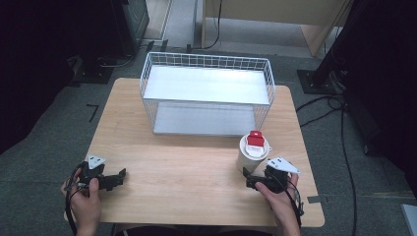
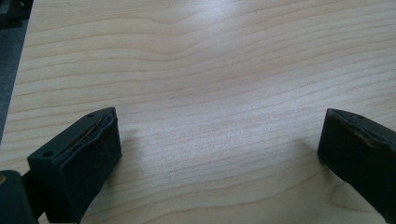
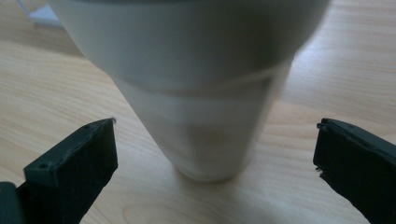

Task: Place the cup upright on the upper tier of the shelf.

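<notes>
Right gripper (image 1: pixel 253 181) sat at the near right of the wooden table (image 1: pixel 187 162), jaws spread wide with nothing between them, pointed at the white cup (image 1: pixel 250 156). Cup stood upright just beyond the jaw tips, right of centre, close in front of the white wire basket (image 1: pixel 206 91). It had a white lid with a red tab (image 1: pixel 254 138) on top. In the right gripper view the cup (image 3: pixel 205 107) tapered sharply to a narrow foot, with the wall centred between the two jaws but not touched. Left gripper (image 1: pixel 115 179) was at the near left, jaws also wide apart, over bare wood (image 2: pixel 210 93), well away from the cup. My read on handling: looked like a light disposable cup with a thin wall, so likely to dent under hard squeeze and easy to tip given the small base. Smooth taper means it could slide down out of a low grip. I'd take it mid-body or just under the lid rim, jaws square to the wall, light force. Contents unknown: lid hid them, so weight was a guess.
</notes>
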Demonstrator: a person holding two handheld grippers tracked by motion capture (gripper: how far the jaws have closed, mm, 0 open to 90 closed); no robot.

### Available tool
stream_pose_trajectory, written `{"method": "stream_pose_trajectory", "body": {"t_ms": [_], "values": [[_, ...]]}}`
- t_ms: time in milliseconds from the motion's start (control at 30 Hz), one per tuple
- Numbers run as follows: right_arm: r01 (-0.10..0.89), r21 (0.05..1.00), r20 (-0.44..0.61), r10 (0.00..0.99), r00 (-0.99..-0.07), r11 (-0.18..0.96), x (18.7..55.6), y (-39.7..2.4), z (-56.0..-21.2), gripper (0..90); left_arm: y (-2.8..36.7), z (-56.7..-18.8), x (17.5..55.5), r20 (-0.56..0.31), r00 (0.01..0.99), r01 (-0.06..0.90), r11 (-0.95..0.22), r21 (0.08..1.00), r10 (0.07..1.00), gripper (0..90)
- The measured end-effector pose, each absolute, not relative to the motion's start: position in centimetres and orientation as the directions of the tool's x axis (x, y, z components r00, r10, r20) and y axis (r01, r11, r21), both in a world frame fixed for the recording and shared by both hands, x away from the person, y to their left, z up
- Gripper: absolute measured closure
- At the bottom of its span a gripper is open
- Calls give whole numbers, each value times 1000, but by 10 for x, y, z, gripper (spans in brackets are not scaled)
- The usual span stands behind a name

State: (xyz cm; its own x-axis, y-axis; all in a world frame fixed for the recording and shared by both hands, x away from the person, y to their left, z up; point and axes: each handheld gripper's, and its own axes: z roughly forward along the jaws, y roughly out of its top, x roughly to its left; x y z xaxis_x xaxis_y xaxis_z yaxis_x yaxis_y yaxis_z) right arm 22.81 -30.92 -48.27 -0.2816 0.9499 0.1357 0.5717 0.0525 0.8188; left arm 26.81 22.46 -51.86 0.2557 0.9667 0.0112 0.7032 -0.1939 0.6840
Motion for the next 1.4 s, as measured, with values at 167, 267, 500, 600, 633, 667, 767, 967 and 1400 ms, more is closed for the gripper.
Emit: {"method": "stream_pose_trajectory", "body": {"t_ms": [167,267,500,600,633,667,767,967,1400], "values": [[553,833,156,949,-273,23,236,-299,-481,0,225,-519,268,11,255,703,-194,684,967,0],[541,841,160,950,-268,10,240,-295,-481,1,225,-519,268,11,256,703,-194,684,967,0],[508,860,184,958,-221,-48,248,-290,-483,50,225,-519,268,11,256,703,-194,684,967,0],[487,871,185,963,-194,-69,251,-288,-485,64,225,-519,268,11,256,703,-194,684,967,0],[484,872,183,964,-193,-69,251,-288,-485,64,225,-519,268,12,256,703,-194,684,967,0],[477,876,180,965,-192,-69,251,-287,-485,64,225,-519,268,12,256,703,-194,684,967,0],[458,885,183,965,-187,-79,252,-285,-487,64,225,-519,268,12,256,703,-194,684,967,0],[424,901,182,966,-181,-90,254,-282,-490,64,225,-519,268,11,256,703,-194,684,967,0],[345,935,151,973,-173,-83,249,-276,-495,91,225,-519,268,11,256,703,-194,684,967,0]]}}
